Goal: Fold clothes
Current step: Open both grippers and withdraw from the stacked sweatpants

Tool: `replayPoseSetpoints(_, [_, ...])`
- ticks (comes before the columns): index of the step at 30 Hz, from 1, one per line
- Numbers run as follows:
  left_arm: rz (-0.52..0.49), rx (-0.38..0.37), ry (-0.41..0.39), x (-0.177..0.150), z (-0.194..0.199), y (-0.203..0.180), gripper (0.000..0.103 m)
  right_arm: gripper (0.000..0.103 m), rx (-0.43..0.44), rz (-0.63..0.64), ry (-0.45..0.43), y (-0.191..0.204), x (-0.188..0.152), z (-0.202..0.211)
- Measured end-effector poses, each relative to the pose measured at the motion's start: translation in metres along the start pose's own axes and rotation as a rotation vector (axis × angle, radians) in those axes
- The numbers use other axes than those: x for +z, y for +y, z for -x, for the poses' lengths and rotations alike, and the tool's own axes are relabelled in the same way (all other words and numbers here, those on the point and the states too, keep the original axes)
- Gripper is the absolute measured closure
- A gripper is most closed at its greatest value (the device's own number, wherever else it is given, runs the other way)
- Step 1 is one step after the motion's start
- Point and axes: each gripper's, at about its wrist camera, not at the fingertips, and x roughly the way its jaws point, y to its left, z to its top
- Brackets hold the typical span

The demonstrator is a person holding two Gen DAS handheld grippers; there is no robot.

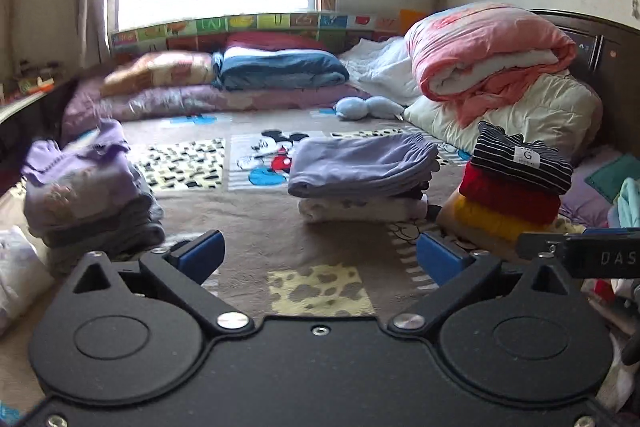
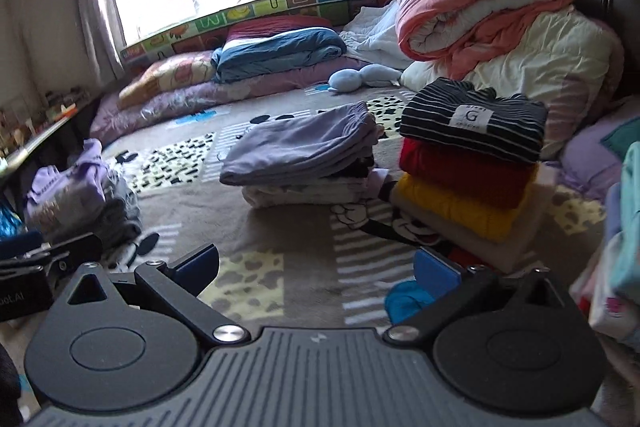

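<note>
My left gripper (image 1: pixel 320 259) is open and empty above the brown cartoon blanket (image 1: pixel 280 227). My right gripper (image 2: pixel 316 271) is open and empty too; its body shows at the right edge of the left wrist view (image 1: pixel 580 251). Three piles of clothes lie ahead. A folded lilac stack (image 1: pixel 360 163) sits in the middle, also in the right wrist view (image 2: pixel 300 147). A striped, red and yellow folded stack (image 1: pixel 516 183) stands at the right (image 2: pixel 468 155). A looser purple and grey pile (image 1: pixel 84 195) lies at the left (image 2: pixel 80 195).
Rolled pink and cream quilts (image 1: pixel 492 67) fill the back right by a dark headboard (image 1: pixel 600 43). Folded blankets and pillows (image 1: pixel 276 67) line the window side. A small blue soft toy (image 1: pixel 360 107) lies behind the piles. Unfolded light clothes (image 2: pixel 616 247) hang at the right.
</note>
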Motion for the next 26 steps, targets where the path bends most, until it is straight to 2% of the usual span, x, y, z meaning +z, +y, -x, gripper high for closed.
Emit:
replayPoseSetpoints(10, [0.04,0.006,-0.025,-0.002,0.03,-0.004,0.0,0.0,0.015,0.037,-0.005,0.012,-0.014,0.033])
replayPoseSetpoints(15, [0.023,0.01,-0.051,0.0,0.04,-0.009,0.0,0.0,0.017,0.04,-0.017,0.016,-0.013,0.042])
replayPoseSetpoints(26, [0.063,-0.053,-0.04,-0.001,0.041,-0.008,0.0,0.0,0.029,0.026,-0.036,0.014,-0.012,0.056])
